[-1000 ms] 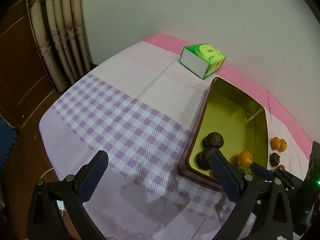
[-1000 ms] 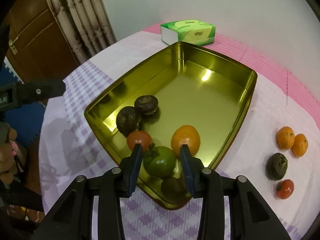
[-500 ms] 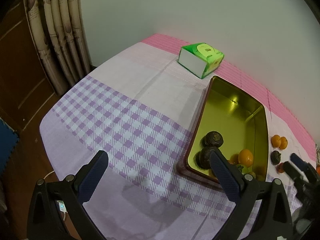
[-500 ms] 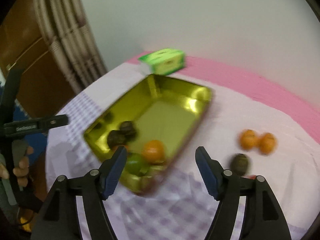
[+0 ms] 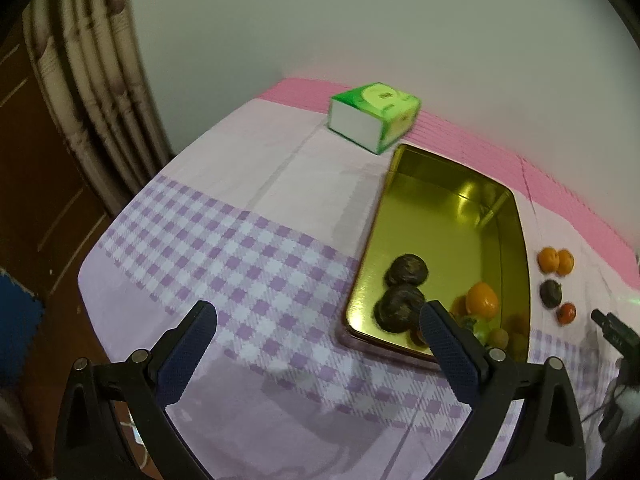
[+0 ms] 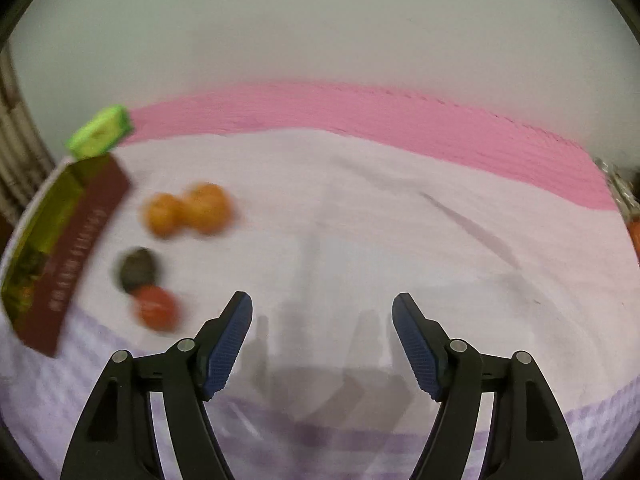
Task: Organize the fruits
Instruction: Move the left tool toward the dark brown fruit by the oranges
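A gold tin tray lies on the table with two dark fruits, an orange and a green fruit at its near end. To its right on the cloth lie two small oranges, a dark fruit and a red fruit. In the blurred right wrist view the oranges, dark fruit and red fruit lie left of my open, empty right gripper. My left gripper is open and empty, left of the tray's near corner.
A green tissue box stands behind the tray near the wall. The tray's maroon outer wall shows at the left of the right wrist view. Curtains hang at the left. The tablecloth drops off at the left edge.
My right gripper let go of the green fruit in the tray, opened wide and swung right toward the loose fruits. My left gripper stayed open and drifted slightly.
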{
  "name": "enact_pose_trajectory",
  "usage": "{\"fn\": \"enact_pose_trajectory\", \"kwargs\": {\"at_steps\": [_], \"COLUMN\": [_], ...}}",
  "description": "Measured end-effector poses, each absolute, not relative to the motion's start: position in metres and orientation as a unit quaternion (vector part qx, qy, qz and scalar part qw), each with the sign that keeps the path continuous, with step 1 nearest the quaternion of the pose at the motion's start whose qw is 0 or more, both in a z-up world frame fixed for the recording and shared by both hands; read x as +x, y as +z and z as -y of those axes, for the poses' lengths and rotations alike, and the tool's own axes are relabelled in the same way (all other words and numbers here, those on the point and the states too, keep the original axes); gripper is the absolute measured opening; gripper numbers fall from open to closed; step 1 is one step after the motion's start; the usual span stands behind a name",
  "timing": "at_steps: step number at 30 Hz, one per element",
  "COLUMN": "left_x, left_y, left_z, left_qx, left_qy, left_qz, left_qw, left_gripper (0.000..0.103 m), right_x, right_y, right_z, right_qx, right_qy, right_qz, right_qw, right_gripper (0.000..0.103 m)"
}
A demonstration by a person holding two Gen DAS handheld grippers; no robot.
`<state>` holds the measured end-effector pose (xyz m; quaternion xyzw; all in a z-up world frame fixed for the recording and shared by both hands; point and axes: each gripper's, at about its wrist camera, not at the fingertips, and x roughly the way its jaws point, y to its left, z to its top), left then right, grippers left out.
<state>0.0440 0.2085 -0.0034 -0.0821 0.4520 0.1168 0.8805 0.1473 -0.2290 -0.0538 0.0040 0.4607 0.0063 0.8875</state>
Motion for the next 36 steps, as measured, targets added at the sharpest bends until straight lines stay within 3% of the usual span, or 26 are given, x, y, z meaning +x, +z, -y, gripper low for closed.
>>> {"fn": "enact_pose_trajectory", "kwargs": {"at_steps": [4, 12, 16, 26, 36], "left_x": [0.046, 0.064, 0.085, 0.106, 0.142], "left_y": [-0.006, -0.007, -0.005, -0.02, -0.038], "left_z": [-0.189, -0.126, -0.084, 0.003, 0.042], "left_qx": [-0.057, -0.043, -0.018, 0.037, 0.049], "left_qy": [0.099, 0.025, -0.007, -0.079, -0.109], "left_qz": [-0.461, -0.482, -0.488, -0.495, -0.51], "left_qw": [0.88, 0.875, 0.872, 0.865, 0.852], "left_gripper": [0.101, 0.101, 0.101, 0.101, 0.1], "right_x": [0.15, 0.156, 0.159, 0.161, 0.16], "right_y": [-0.065, -0.071, -0.076, -0.078, -0.078], "right_z": [0.246, 0.253, 0.26, 0.267, 0.269], "right_qx": [0.003, -0.009, -0.011, -0.022, -0.023], "right_qy": [0.0, 0.004, 0.011, 0.036, 0.036], "right_qz": [-0.463, -0.456, -0.458, -0.454, -0.454], "right_qw": [0.886, 0.89, 0.889, 0.89, 0.89], "right_gripper": [0.075, 0.097, 0.103, 0.103, 0.103]}}
